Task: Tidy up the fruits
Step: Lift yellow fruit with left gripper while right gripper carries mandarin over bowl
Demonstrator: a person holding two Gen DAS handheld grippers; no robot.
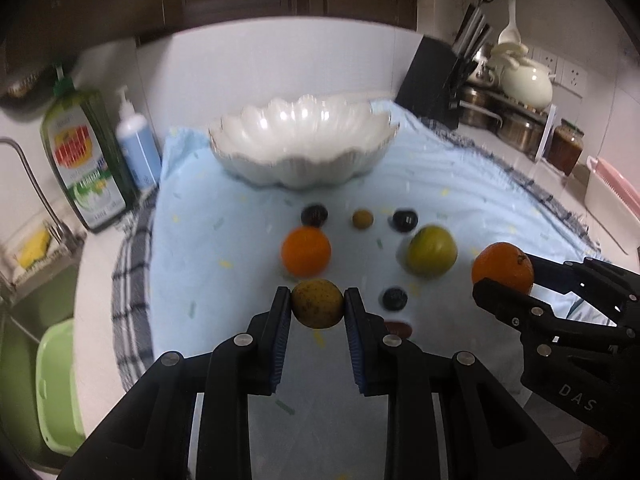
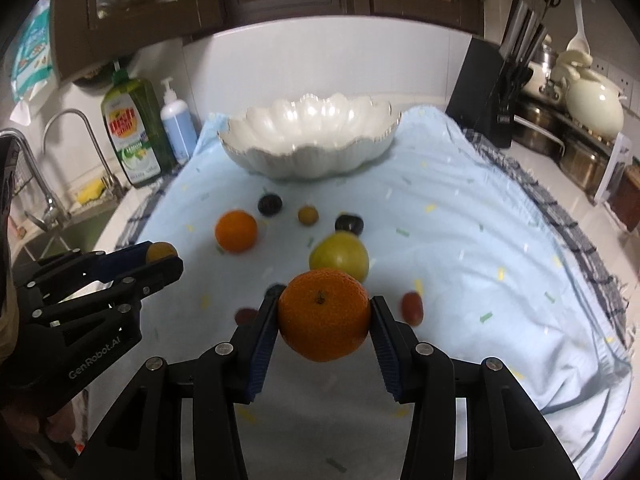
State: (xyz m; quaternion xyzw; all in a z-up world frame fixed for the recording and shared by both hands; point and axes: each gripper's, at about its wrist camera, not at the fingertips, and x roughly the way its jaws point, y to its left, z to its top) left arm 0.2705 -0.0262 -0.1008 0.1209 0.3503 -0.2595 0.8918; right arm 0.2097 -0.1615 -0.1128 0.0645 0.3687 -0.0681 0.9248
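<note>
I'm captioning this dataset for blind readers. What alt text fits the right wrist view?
The right tongs grip an orange mandarin above a light blue cloth scattered with fruit. A white scalloped bowl stands behind, and at left the left tongs hold a small yellowish fruit.

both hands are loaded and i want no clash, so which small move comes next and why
Probably carry the right gripper forward to the white bowl: it is shut on the orange, the bowl looks empty, and the left gripper waits gripping its yellowish fruit.
</note>
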